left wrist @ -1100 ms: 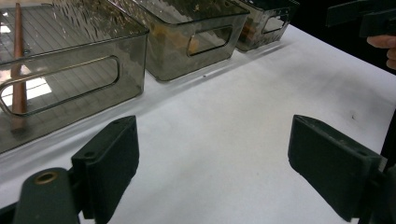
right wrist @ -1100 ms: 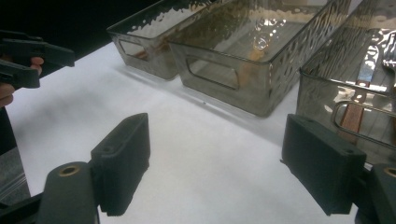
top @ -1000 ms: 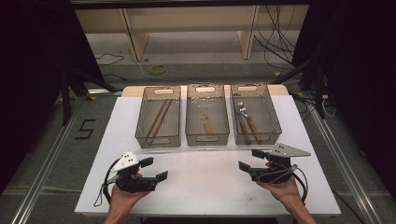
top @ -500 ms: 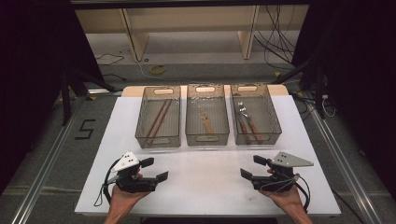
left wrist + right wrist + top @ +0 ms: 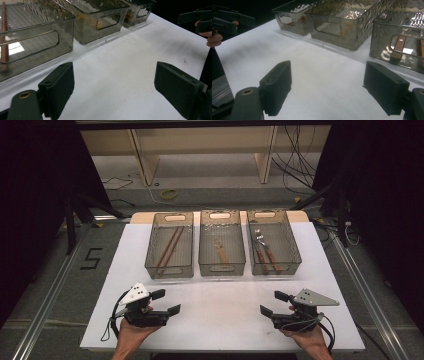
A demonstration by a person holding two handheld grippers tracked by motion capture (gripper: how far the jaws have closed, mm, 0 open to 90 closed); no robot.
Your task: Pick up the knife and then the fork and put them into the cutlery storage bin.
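Note:
Three smoky clear bins stand in a row at the far side of the white table. The left bin holds brown chopsticks, the middle bin a small wooden utensil, the right bin wood-handled cutlery. My left gripper is open and empty near the front left edge, jaws pointing right. Near the front right, my right gripper is open and empty, jaws pointing left. Each gripper view shows the other gripper far off.
Bare white table lies between the grippers and the bins. Beyond the table, cables lie on the floor beneath a wooden shelf frame. Dark stands flank both sides. A "5" is marked on the floor at left.
My right gripper has drawn back toward the table's front edge and slightly right. The left gripper has stayed put. Both remain open.

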